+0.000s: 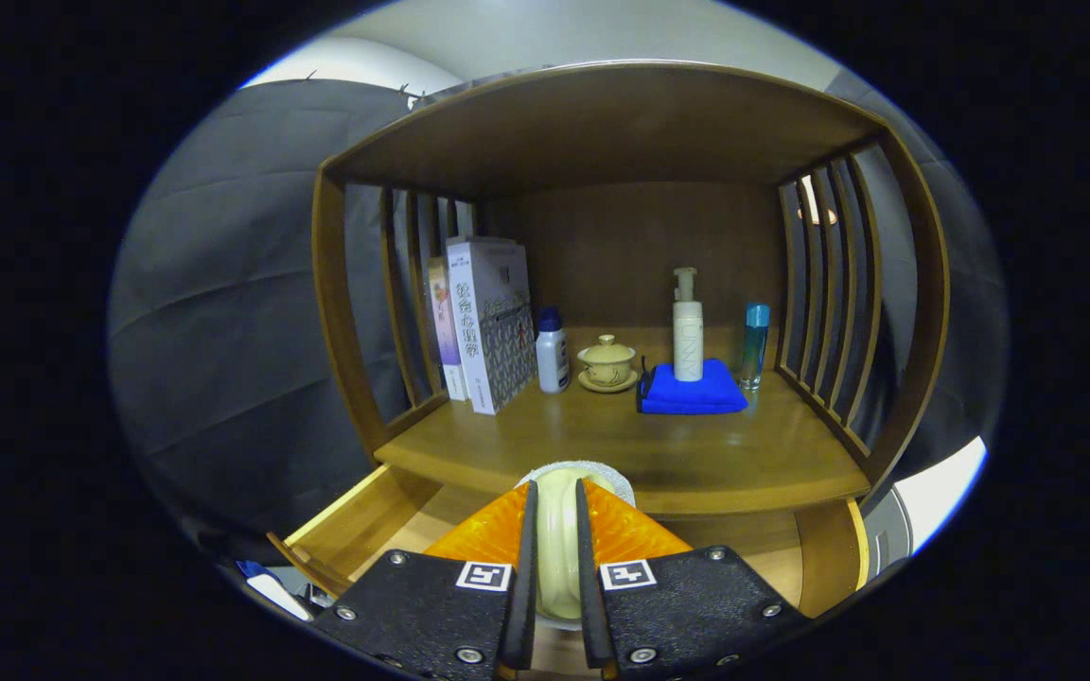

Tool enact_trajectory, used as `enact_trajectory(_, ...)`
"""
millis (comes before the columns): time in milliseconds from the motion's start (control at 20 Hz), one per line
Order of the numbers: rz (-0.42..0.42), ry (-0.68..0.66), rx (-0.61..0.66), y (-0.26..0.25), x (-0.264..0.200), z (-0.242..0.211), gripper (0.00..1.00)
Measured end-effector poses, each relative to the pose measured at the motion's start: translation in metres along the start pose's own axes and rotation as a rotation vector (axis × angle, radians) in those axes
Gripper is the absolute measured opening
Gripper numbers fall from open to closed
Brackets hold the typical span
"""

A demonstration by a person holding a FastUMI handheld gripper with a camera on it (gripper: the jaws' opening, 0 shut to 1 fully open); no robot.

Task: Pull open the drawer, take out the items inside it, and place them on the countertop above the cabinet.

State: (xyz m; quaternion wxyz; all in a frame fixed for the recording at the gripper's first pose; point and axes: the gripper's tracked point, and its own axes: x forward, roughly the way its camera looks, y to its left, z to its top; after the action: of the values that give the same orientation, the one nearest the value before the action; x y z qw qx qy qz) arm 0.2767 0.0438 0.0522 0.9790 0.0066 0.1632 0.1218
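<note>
Cream cup (559, 539) is pinched between both fingers of the gripper (556, 501), above the open drawer (365, 525). Beyond, on the countertop (602, 445), books (488, 326), a teacup (607, 364) and a pump bottle (687, 326) on a blue cloth (692, 392) are seen.

Gripper view looks forward along the tongs (555, 492), close above the open drawer (370, 525), facing the cabinet (602, 123)

Wooden slatted shelf unit (621, 454), dark cloth wall (223, 312), white ceiling (583, 33)

Tongs (556, 492): blk screwed mounts w/ square markers
</note>
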Motion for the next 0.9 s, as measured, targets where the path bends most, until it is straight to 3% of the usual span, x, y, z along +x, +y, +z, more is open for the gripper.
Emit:
enact_trajectory(500, -0.086, -0.083, -0.003, -0.033, 0.048, 0.056, 0.2)
enact_trajectory(900, -0.119, -0.023, 0.081, -0.052, 0.113, 0.039, 0.21)
